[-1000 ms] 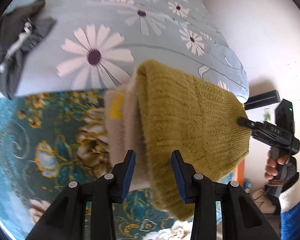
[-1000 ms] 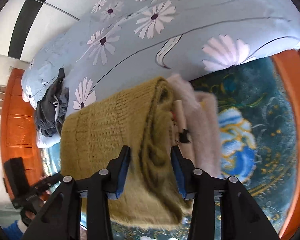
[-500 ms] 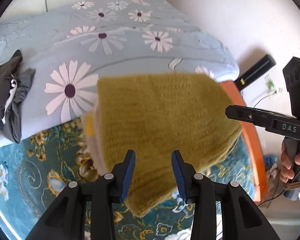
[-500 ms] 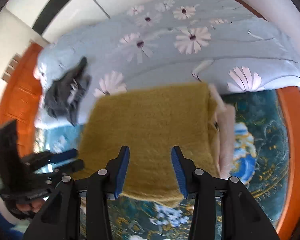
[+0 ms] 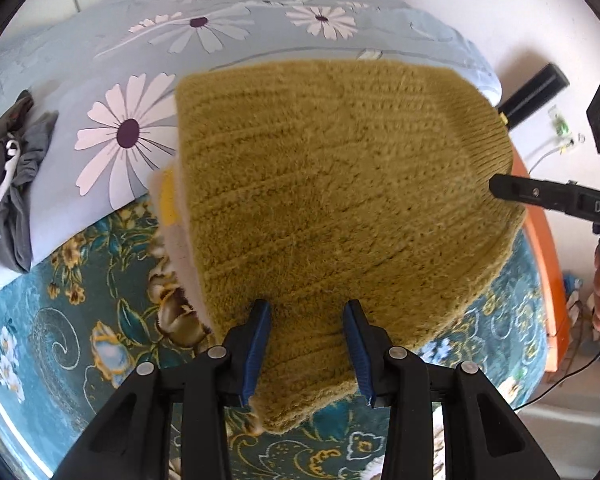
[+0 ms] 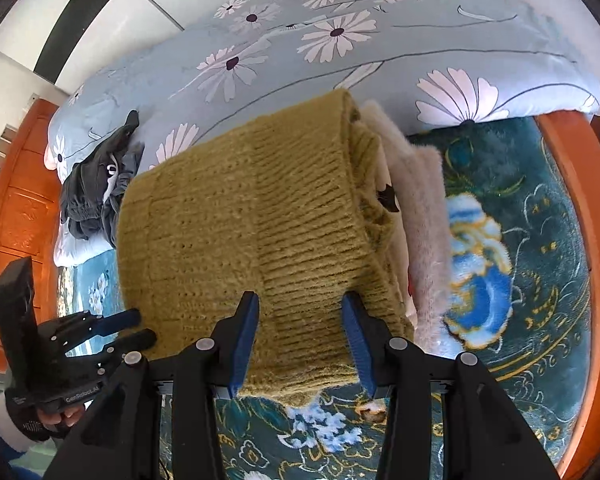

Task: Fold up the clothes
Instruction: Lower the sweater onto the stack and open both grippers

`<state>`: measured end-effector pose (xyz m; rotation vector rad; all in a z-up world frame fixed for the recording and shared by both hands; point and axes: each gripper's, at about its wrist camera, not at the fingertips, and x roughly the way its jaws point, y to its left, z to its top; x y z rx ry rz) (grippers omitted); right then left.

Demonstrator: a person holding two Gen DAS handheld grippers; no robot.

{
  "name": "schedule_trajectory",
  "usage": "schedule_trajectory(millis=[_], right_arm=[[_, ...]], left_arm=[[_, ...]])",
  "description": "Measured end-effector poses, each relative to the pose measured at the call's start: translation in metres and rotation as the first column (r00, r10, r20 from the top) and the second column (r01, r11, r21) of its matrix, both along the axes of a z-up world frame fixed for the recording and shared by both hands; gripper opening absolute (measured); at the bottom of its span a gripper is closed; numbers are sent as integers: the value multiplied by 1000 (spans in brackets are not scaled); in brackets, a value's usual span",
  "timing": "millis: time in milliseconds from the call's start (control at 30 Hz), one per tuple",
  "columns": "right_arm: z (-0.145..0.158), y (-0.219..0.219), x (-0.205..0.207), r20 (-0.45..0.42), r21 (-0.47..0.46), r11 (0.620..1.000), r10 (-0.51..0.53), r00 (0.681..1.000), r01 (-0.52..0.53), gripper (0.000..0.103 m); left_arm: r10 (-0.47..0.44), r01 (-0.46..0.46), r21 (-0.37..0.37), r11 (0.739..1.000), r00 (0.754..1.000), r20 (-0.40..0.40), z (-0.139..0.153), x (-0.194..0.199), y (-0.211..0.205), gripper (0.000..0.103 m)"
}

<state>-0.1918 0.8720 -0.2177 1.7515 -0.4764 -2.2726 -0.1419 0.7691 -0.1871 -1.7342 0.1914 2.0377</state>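
A folded olive-green knit sweater [image 5: 340,200] lies on top of a folded pale pink fluffy garment [image 6: 424,216] on the teal floral bedspread [image 5: 80,312]. It also shows in the right wrist view [image 6: 252,232]. My left gripper [image 5: 306,344] is open, its blue pads on either side of the sweater's near edge, just above it. My right gripper [image 6: 300,340] is open the same way at the opposite edge. Each gripper shows in the other's view: the right one [image 5: 540,196], the left one [image 6: 112,332].
A light blue daisy-print duvet [image 5: 204,28] lies rolled behind the stack. A dark grey crumpled garment [image 6: 96,184] rests on it at the left. An orange wooden bed frame [image 6: 580,208] borders the bedspread. A white wall [image 5: 500,8] stands beyond.
Both grippers have pulled back and risen from the sweater. The sweater, held up and folded over a second ago, now lies flat on the pink garment.
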Motion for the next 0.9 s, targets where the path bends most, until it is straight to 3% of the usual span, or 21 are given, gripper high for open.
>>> schedule_trajectory(millis=[133, 333, 433, 500, 567, 633, 833, 900], right_arm=[[-5, 2, 3, 9, -8, 1000, -18, 1000, 18, 45], [0, -1, 4, 18, 15, 999, -47, 999, 47, 45], [11, -6, 9, 6, 43, 997, -65, 998, 64, 45], [19, -9, 14, -3, 57, 995, -78, 997, 78, 46], [27, -11, 25, -24, 48, 993, -102, 994, 104, 48], [30, -12, 38, -32, 41, 991, -126, 991, 128, 58], [19, -16, 64, 7, 21, 983, -183, 983, 183, 60], [19, -17, 71, 3, 14, 981, -195, 981, 195, 62]], left_arm=[[-63, 64, -34, 997, 998, 22, -8, 0, 7, 44], [-43, 44, -17, 999, 998, 47, 2, -5, 6, 47], [-41, 40, 12, 999, 998, 47, 16, -2, 7, 58], [-37, 36, 40, 999, 998, 46, 26, 0, 6, 72], [-23, 18, 86, 996, 998, 55, 35, 4, 2, 78], [2, -11, 124, 992, 998, 67, 40, 6, -2, 82], [56, -65, 144, 988, 996, 66, 48, 14, -15, 92], [71, -79, 150, 986, 996, 54, 53, 17, -20, 103]])
